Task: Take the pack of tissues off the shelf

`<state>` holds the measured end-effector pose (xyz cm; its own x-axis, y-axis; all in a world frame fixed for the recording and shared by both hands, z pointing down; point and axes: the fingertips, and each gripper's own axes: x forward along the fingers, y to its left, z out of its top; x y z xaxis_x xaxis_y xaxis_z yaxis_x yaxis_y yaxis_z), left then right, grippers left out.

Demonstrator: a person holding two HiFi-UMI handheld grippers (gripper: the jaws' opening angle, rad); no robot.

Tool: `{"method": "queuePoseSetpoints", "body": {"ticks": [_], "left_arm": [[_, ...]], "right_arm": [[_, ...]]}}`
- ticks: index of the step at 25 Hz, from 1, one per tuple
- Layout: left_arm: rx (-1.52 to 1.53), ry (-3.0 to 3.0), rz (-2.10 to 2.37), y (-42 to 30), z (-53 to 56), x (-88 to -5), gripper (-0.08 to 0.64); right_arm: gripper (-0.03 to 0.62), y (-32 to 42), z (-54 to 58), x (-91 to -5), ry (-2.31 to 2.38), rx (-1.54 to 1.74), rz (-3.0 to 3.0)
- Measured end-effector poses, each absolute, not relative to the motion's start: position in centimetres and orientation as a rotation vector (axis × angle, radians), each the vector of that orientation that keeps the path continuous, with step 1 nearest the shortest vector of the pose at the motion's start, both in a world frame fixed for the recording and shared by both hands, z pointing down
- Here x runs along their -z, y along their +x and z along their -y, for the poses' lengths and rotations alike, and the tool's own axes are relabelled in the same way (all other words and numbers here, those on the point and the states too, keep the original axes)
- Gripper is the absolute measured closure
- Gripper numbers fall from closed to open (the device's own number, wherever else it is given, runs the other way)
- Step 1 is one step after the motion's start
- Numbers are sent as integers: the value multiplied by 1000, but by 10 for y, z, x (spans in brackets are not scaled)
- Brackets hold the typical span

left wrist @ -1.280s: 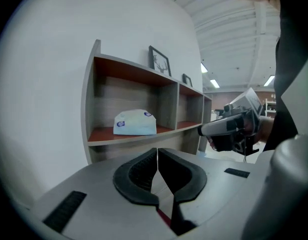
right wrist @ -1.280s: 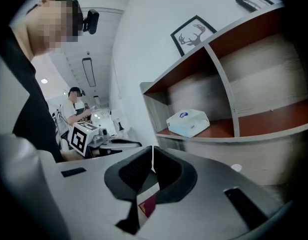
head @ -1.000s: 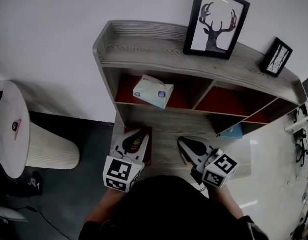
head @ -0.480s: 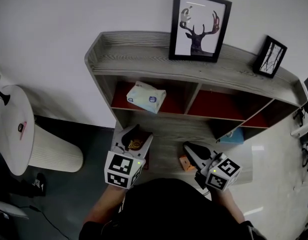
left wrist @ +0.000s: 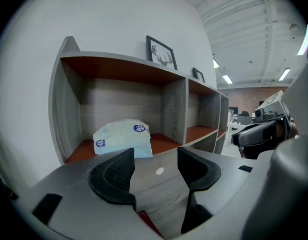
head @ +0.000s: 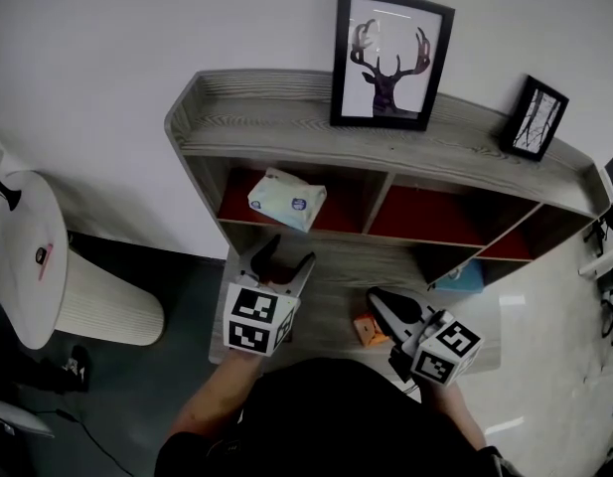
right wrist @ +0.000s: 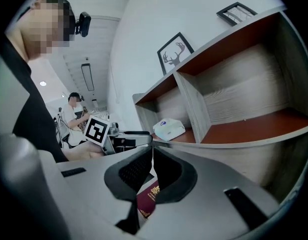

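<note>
The pale blue-white pack of tissues (head: 286, 200) (left wrist: 123, 139) (right wrist: 168, 129) lies in the shelf's left red-floored compartment. My left gripper (head: 288, 256) (left wrist: 154, 169) hovers over the grey ledge just in front of that compartment, pointing at the pack and apart from it. Its jaws have just been opening and stand wide with nothing between them. My right gripper (head: 382, 302) (right wrist: 152, 156) is shut and empty, lower right over the ledge. A dark red passport (right wrist: 148, 200) lies on the ledge beneath the grippers.
The grey wooden shelf (head: 286, 117) carries a framed deer picture (head: 390, 58) and a small frame (head: 535, 117) on top. A small orange object (head: 365, 328) sits on the ledge by my right gripper. A blue item (head: 463, 276) lies lower right. A white round table (head: 23, 256) stands left.
My left gripper's jaws have opened wide and it has moved forward toward the tissue compartment, off the passport. My right gripper shifted a little and stays shut.
</note>
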<state>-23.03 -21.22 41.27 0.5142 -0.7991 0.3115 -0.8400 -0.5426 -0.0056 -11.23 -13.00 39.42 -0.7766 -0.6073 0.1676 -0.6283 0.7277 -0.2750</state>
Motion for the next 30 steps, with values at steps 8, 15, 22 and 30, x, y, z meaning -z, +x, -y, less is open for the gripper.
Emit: {"method": "queuePoseSetpoints", "body": {"ticks": [8, 15, 22, 30], "left_arm": [[-473, 2590, 1458, -230, 243, -423, 293], [-525, 2602, 1446, -220, 259, -426, 291], [-629, 2591, 1503, -217, 275, -432, 292], [-603, 2554, 1564, -223, 278, -430, 407]], "right_arm": [[575, -113, 136, -401, 1025, -513, 2838], [575, -113, 142, -405, 1026, -528, 2821], [575, -108, 144, -407, 1041, -534, 2816], [575, -105, 143, -409, 1048, -542, 2807]]}}
